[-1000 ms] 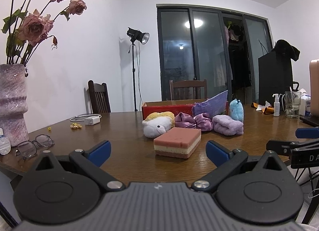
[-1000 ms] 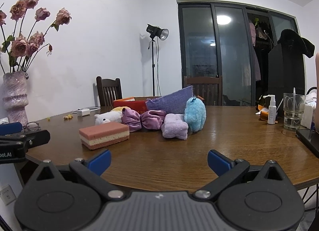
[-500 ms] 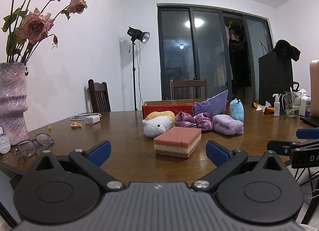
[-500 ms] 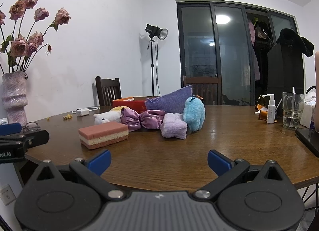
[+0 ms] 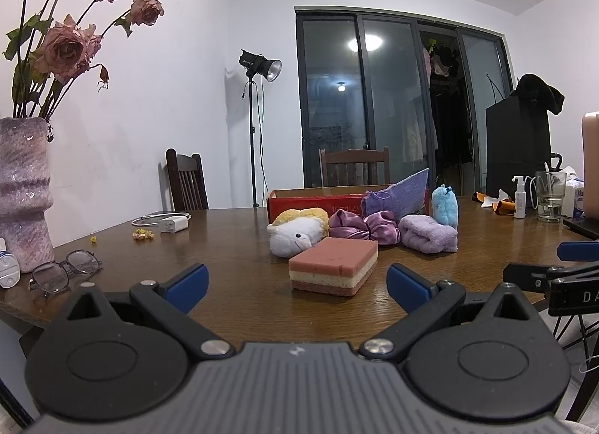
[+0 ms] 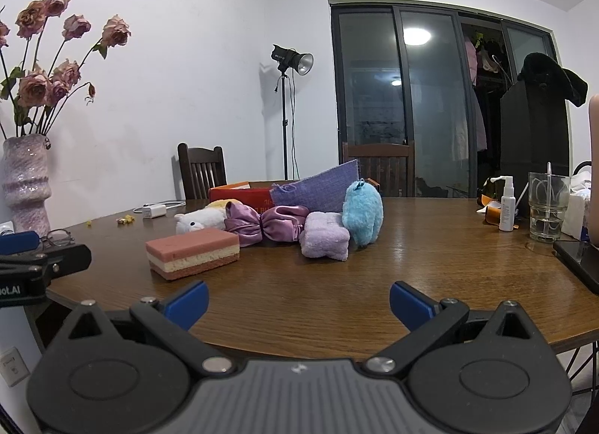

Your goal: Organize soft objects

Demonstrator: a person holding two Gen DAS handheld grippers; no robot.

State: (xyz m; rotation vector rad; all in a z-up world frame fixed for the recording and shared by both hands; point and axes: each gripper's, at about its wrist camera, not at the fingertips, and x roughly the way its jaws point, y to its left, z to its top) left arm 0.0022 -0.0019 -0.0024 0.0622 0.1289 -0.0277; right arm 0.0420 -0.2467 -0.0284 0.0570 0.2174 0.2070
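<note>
Hovering at desk [image 5: 232, 247] edge: left gripper [image 5: 295, 282] and right gripper [image 6: 298, 303], jaws apart, empty. Layered sponge [image 5: 334, 265] nearest; plush sheep [image 5: 295, 232], satin scrunchie [image 5: 361, 226], lilac towel [image 5: 428, 237], blue plush [image 5: 444, 205] clustered before red box [image 5: 310, 202].

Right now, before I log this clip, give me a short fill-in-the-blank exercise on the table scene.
1. The soft thing nearest both tongs is the layered pink ____.
2. Both the left tongs and the right tongs are ____.
3. The box behind the soft things is ____ in colour.
4. The fluffy toy standing beside the lilac towel is ____.

Missing words: sponge; open; red; blue
</note>
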